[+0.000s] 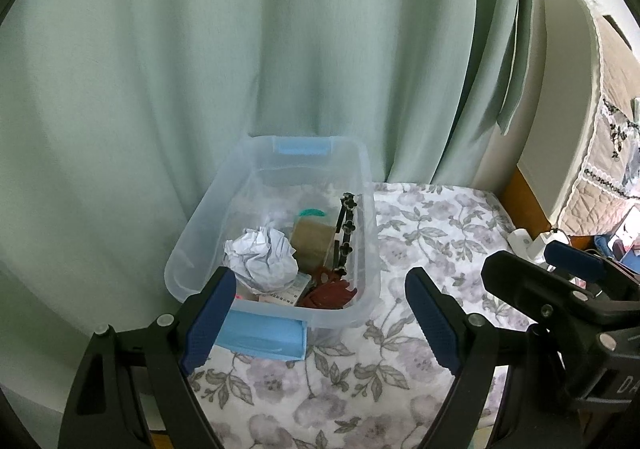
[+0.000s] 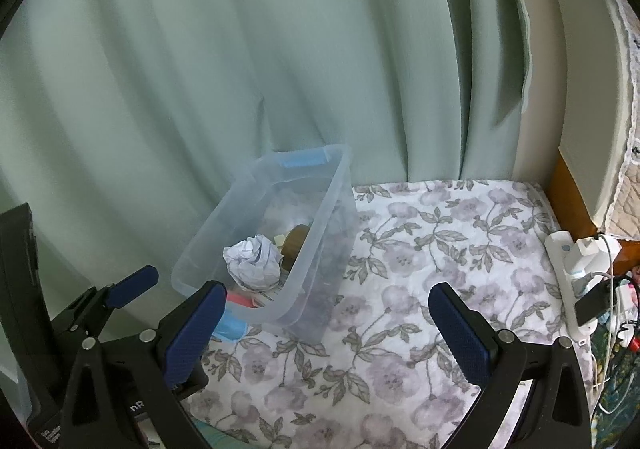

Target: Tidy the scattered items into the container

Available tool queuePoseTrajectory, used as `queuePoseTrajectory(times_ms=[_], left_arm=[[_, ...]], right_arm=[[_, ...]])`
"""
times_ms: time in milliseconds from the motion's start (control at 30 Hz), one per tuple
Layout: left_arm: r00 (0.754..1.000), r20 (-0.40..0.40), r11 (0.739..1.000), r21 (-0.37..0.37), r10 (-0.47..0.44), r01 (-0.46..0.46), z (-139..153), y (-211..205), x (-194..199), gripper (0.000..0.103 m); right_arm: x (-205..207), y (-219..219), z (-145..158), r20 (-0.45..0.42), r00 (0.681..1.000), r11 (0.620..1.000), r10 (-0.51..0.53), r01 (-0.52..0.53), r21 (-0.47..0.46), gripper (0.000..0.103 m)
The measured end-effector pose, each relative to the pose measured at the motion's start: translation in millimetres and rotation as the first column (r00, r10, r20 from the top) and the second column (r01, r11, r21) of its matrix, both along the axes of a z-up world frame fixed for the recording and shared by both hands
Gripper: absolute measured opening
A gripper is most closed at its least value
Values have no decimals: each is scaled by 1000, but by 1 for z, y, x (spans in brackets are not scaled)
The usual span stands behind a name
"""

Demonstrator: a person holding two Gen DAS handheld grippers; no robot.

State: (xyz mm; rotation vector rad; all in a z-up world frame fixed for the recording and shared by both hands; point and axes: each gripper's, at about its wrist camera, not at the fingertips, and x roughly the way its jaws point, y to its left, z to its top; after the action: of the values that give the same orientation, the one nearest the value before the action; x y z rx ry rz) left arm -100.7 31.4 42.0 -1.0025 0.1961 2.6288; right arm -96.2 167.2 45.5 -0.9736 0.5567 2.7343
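Dim, soft daylight through the pale green curtain (image 1: 240, 49) ahead of me, faint shadows, fisheye-bent edges, black corners, slight softness.

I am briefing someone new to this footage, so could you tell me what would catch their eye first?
The clear bin by the green curtain stands out, sitting on the floral cover with a crumpled paper ball and other small items inside. The left gripper and right gripper frame the view, both open and empty. A white power strip lies at the cover's right edge.
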Motion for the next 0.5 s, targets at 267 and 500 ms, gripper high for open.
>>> queuePoseTrajectory(times_ms=[267,500], left_arm=[[1000,0,1000,15,-2,2,3,-2,3,87],[1000,1,1000,15,-2,2,3,-1,3,87]], right_arm=[[4,-2,6,-4,1000,1000,-2,2,12,103],[6,-1,7,-2,1000,1000,-1,1,11,103]])
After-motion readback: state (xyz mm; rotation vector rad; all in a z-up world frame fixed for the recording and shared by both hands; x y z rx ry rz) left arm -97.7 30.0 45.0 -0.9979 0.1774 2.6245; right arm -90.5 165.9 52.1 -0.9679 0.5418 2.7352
